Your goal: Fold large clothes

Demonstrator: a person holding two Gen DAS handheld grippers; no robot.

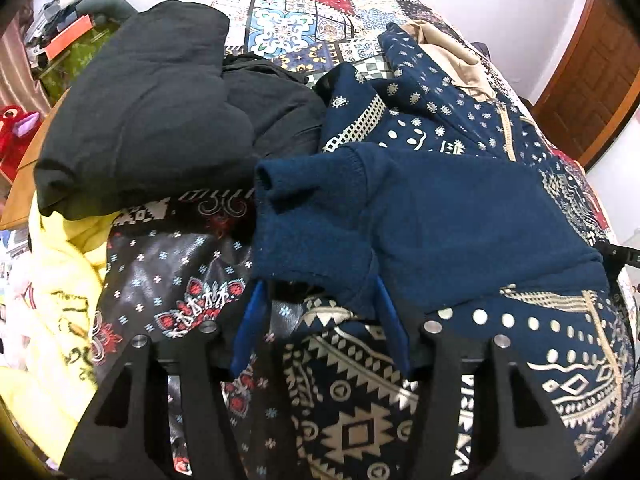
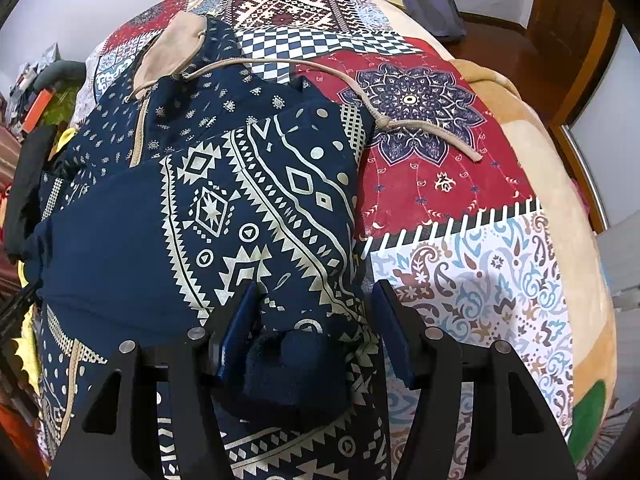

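A navy hoodie (image 2: 256,200) with a cream tribal print lies folded on the patchwork bedspread (image 2: 440,184). Its beige-lined hood (image 2: 176,48) is at the far end, and its drawstring (image 2: 400,120) trails over the spread. My right gripper (image 2: 316,286) points down at the near edge with its jaws apart. A bunched navy knit cuff (image 2: 296,368) sits between the blue pads, with a gap on the right side. In the left wrist view, the hoodie's navy knit part (image 1: 440,220) lies across the printed body (image 1: 360,400). My left gripper (image 1: 318,284) stands open at the edge of that knit part.
To the left of the hoodie are a heap of black clothes (image 1: 152,100), a dark floral cloth (image 1: 180,272) and a yellow garment (image 1: 52,300). Cluttered shelves (image 1: 60,20) stand beyond them. A wooden door (image 1: 592,80) and a grey bag (image 2: 432,4) are on the right.
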